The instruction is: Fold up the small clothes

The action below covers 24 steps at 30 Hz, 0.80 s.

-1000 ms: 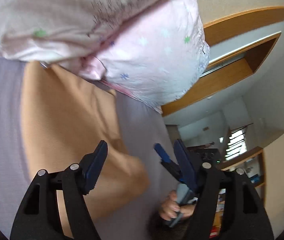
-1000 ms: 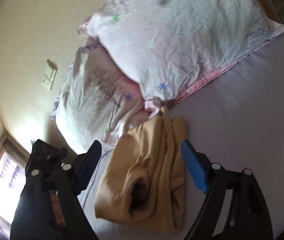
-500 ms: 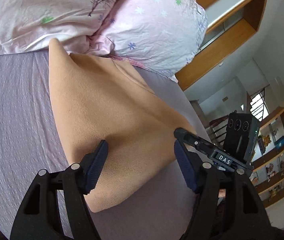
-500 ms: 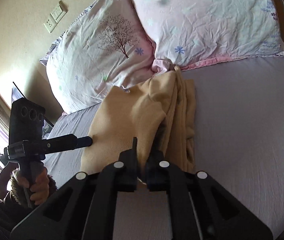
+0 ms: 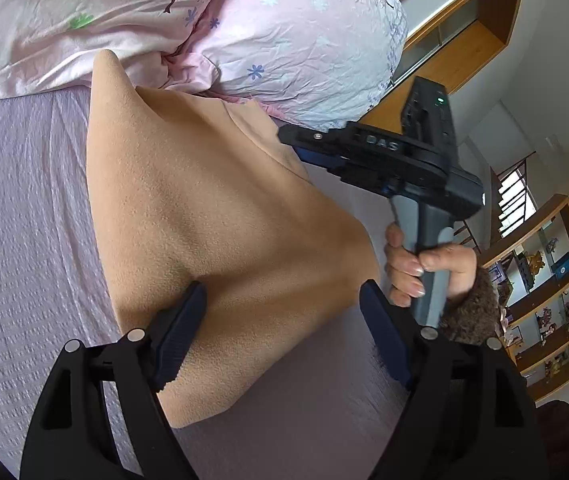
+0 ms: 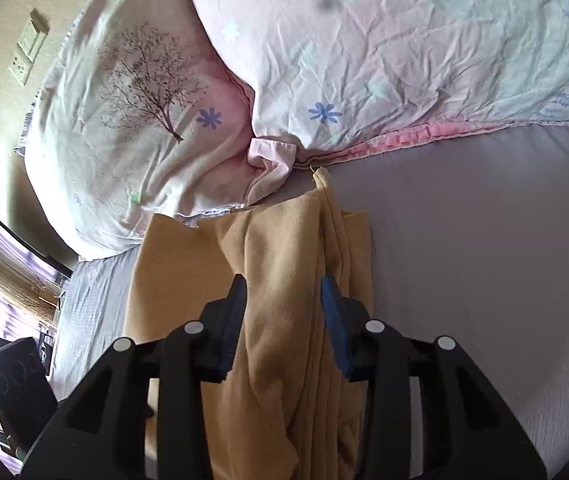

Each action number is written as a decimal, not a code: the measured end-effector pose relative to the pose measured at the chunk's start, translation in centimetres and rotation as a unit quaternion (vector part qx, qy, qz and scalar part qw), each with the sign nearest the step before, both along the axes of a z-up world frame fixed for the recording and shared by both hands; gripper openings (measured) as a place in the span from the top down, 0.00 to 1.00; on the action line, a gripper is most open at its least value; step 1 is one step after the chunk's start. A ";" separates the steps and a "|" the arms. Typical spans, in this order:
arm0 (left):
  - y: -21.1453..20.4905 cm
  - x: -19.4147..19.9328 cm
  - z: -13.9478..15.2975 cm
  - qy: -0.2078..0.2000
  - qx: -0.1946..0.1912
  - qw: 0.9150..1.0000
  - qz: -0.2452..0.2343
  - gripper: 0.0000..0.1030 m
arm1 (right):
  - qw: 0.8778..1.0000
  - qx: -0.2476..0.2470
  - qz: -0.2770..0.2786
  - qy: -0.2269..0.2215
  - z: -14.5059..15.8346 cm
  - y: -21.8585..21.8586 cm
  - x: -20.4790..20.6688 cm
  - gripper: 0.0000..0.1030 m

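Observation:
A tan fleece garment (image 5: pixel 212 216) lies on the lilac bed sheet (image 5: pixel 20 216), its far end against the pillows. My left gripper (image 5: pixel 280 312) is open, its fingers straddling the garment's near corner just above the cloth. In the right wrist view the garment (image 6: pixel 284 264) is bunched into lengthwise folds. My right gripper (image 6: pixel 282 300) is partly open, its fingers on either side of a raised fold without pinching it. The right gripper also shows in the left wrist view (image 5: pixel 388 156), held by a hand at the garment's right edge.
Two pink floral pillows (image 6: pixel 384 52) lie at the head of the bed, touching the garment's far end. A wall switch plate (image 6: pixel 28 52) is at upper left. Wooden shelves (image 5: pixel 544 292) with small items stand beyond the bed's right side.
My right gripper was shut on the garment's fold half a second ago and has now opened partway. It has moved further along the garment's right edge. My left gripper stays open over the near corner.

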<state>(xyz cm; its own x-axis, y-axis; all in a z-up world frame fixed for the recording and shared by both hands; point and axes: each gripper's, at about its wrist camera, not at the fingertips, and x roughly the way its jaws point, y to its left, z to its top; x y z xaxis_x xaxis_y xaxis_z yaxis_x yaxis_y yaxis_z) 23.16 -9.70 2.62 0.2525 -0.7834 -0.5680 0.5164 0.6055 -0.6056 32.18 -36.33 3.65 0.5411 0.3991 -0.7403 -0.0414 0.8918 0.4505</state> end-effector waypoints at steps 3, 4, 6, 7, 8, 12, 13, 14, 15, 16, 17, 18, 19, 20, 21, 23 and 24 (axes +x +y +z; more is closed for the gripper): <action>0.1 0.1 0.0 -0.002 -0.005 1.000 0.001 0.21 | 1.000 -0.009 0.003 0.000 -1.0 0.8 1.0 0.95; 0.2 0.0 0.1 -0.002 -0.007 1.000 0.002 0.21 | 1.000 -0.005 -0.007 -0.019 -0.5 0.5 0.5 0.95; 0.8 -0.1 0.6 -0.002 -0.021 1.000 0.011 0.21 | 0.997 0.024 -0.041 -0.061 1.0 -1.2 -0.9 0.95; 1.2 -0.1 1.0 -0.004 -0.032 0.999 0.019 0.21 | 0.996 0.030 -0.057 -0.068 1.2 -2.0 -0.8 0.95; 1.8 0.0 1.4 -0.007 -0.043 0.999 0.032 0.21 | 0.996 0.022 -0.065 -0.062 1.0 -2.4 -0.7 0.95; 4.0 1.5 2.2 -0.004 -0.018 0.993 0.120 0.20 | 0.997 0.035 -0.063 0.002 -0.5 -3.3 -0.6 0.54; 4.5 2.2 1.9 0.009 -0.014 0.991 0.136 0.19 | 0.996 0.059 -0.064 0.004 -0.3 -3.9 -1.4 0.19; 4.8 3.0 1.4 0.029 -0.012 0.989 0.145 0.18 | 0.994 0.085 -0.061 -0.002 -0.2 -4.5 -2.2 0.11; 5.0 3.9 0.7 0.053 -0.011 0.988 0.146 0.18 | 0.993 0.108 -0.052 -0.005 -0.2 -4.8 -3.1 0.09; 4.9 4.6 -0.1 0.078 -0.009 0.987 0.143 0.18 | 0.992 0.121 -0.043 0.003 -0.4 -5.0 -3.7 0.09; 4.8 5.3 -0.8 0.098 -0.009 0.986 0.137 0.18 | 0.991 0.129 -0.038 0.015 -0.9 -5.1 -4.3 0.09; 4.5 5.9 -1.6 0.120 -0.010 0.984 0.132 0.18 | 0.989 0.138 -0.029 0.030 -1.7 -5.1 -4.7 0.09; 4.2 6.2 -2.3 0.135 -0.017 0.983 0.125 0.18 | 0.988 0.147 -0.021 0.044 -2.3 -5.0 -5.1 0.10; 3.9 6.3 -2.5 0.138 -0.031 0.983 0.120 0.19 | 0.987 0.150 -0.015 0.056 -3.0 -5.0 -5.4 0.12; 3.6 6.3 -2.6 0.136 -0.038 0.983 0.115 0.19 | 0.986 0.153 -0.010 0.065 -3.5 -4.8 -5.7 0.15; 3.0 6.4 -3.0 0.145 -0.045 0.982 0.109 0.33 | 0.986 0.156 -0.001 0.055 -3.7 -4.6 -6.2 0.33; 2.8 6.4 -3.2 0.144 -0.044 0.982 0.114 0.37 | 0.984 0.169 0.012 0.058 -3.8 -4.4 -6.3 0.46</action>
<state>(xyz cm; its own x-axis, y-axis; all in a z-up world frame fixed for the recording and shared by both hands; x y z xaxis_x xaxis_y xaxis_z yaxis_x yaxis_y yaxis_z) 29.58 -6.86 -0.61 0.2657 -0.7745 -0.5741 0.1740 0.6243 -0.7616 25.87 -40.71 -0.19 0.4485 0.6446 -0.6191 0.0078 0.6898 0.7239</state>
